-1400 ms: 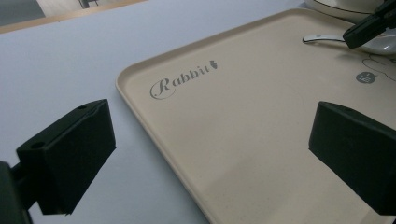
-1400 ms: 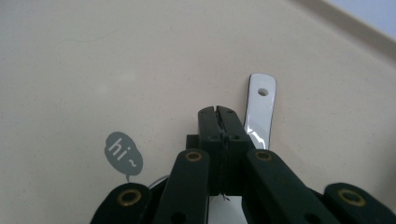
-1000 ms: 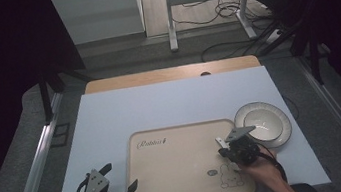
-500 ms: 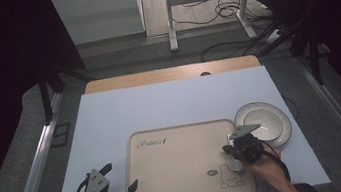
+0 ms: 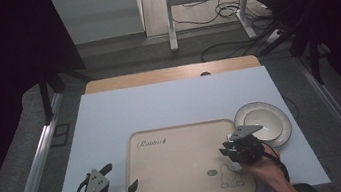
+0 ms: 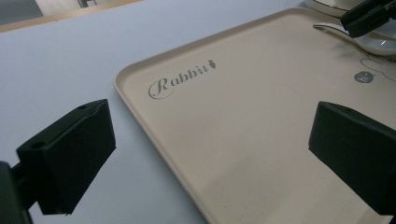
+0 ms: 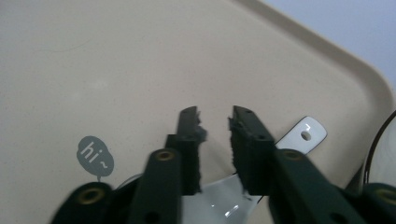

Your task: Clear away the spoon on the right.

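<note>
Overhead and gripper views of a beige tray [image 5: 183, 162] lying on a white table [image 5: 170, 106]; the tray serves as the landmark throughout.

Tray: rounded rectangle with a raised rim, printed "Rabbit" [image 6: 182, 81] near its far left corner, and bearing a rabbit drawing [image 5: 231, 178] and a small grey "hi" speech bubble [image 7: 95, 156] near its near right corner.

Plate: a white plate [image 5: 263, 122] with a dark rim line sits on the table just beside the tray's far right corner.

Spoon: a white ceramic spoon [image 7: 299, 133] lies on the tray near its right edge, beside the rabbit drawing; its handle end, pierced by a small hole, points toward the tray's right rim.

Right gripper [image 7: 215, 121]: held over the tray's right side, directly above the spoon. Its jaws stand a narrow gap apart, with nothing seen clamped between them; the spoon's bowl lies under them. The person's right hand [image 5: 264, 168] holds it from the near side.

Left gripper [image 5: 120, 181]: held at the tray's near left corner, jaws spread wide and empty, one over the table and the other over the tray.
</note>
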`<state>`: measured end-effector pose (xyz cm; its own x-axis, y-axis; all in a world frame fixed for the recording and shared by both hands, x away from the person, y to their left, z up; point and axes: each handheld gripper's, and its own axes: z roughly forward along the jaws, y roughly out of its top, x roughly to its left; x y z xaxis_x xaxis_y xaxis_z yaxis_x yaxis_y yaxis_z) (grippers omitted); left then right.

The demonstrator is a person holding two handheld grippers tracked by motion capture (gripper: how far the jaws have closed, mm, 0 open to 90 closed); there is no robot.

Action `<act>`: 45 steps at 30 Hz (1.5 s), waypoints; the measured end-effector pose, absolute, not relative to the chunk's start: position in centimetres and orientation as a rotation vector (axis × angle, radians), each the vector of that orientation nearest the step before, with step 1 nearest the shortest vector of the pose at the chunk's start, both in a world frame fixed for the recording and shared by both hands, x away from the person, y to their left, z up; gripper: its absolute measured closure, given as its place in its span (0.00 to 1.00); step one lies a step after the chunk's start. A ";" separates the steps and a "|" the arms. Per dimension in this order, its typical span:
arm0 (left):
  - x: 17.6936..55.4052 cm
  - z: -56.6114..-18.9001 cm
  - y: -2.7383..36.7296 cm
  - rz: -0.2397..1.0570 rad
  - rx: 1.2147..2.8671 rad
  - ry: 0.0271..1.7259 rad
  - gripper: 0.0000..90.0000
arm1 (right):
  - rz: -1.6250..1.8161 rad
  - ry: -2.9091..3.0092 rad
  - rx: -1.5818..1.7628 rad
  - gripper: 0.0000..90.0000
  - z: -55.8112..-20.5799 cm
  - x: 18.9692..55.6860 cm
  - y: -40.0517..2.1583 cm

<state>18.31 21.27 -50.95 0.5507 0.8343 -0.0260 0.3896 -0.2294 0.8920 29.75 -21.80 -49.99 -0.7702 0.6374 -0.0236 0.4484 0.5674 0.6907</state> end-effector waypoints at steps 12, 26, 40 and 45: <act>18.3 -50.9 21.4 0.587 1.832 1.010 0.00 | 1.054 2.500 0.841 0.37 -49.7 29.2 -21.5; 18.2 -50.9 21.5 0.593 1.821 1.020 0.00 | 1.133 2.427 0.821 0.10 -48.6 28.3 -22.1; 18.2 -50.8 21.6 0.594 1.818 1.018 0.00 | 1.186 2.371 0.888 0.04 -47.5 27.2 -23.9; 18.2 -50.8 21.6 0.595 1.817 1.018 0.00 | 1.202 2.352 0.894 0.03 -47.3 26.8 -24.5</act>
